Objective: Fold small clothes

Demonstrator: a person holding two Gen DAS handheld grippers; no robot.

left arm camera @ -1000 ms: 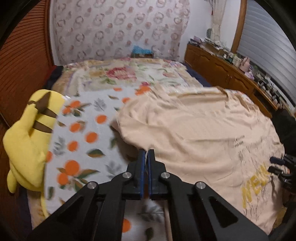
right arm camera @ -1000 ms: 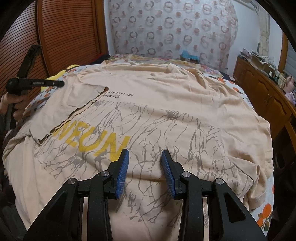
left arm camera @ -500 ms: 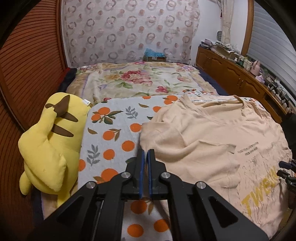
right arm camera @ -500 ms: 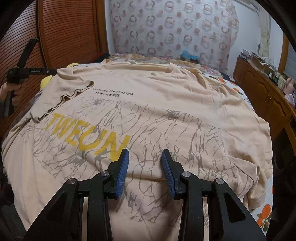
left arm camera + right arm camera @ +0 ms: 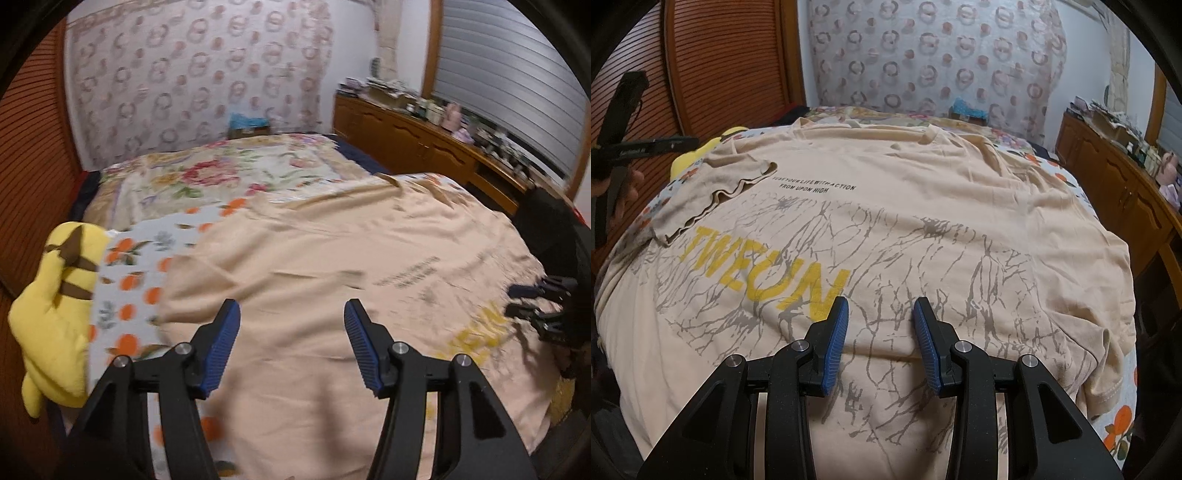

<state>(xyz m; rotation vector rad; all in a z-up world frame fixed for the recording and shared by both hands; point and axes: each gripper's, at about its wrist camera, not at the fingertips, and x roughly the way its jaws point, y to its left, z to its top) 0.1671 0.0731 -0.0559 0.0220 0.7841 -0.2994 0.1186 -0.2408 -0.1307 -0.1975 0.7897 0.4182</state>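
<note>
A beige T-shirt (image 5: pixel 923 206) with yellow lettering and grey crack print lies spread face up on the bed. Its left sleeve (image 5: pixel 713 192) lies rumpled and folded inward at the shirt's left edge. My left gripper (image 5: pixel 291 310) hovers over that side of the shirt (image 5: pixel 332 258), its jaws opening with nothing between them. In the right wrist view a hand holds the left gripper (image 5: pixel 679 142) at the far left, clear of the sleeve. My right gripper (image 5: pixel 881 306) stands open above the shirt's lower front, holding nothing, and shows at the right edge (image 5: pixel 517 302) of the left wrist view.
A yellow plush toy (image 5: pixel 55 314) lies on the bed's left side, on an orange-print sheet (image 5: pixel 129 258). A floral blanket (image 5: pixel 221 173) covers the far end. A wooden dresser (image 5: pixel 1115 177) crowded with small items runs along the right. A slatted wooden wall (image 5: pixel 720 74) stands on the left.
My left gripper drew the sleeve back outward, then let it go and opened, swinging over the shirt. The sleeve now rests on the shirt's left edge. The right gripper has not moved.
</note>
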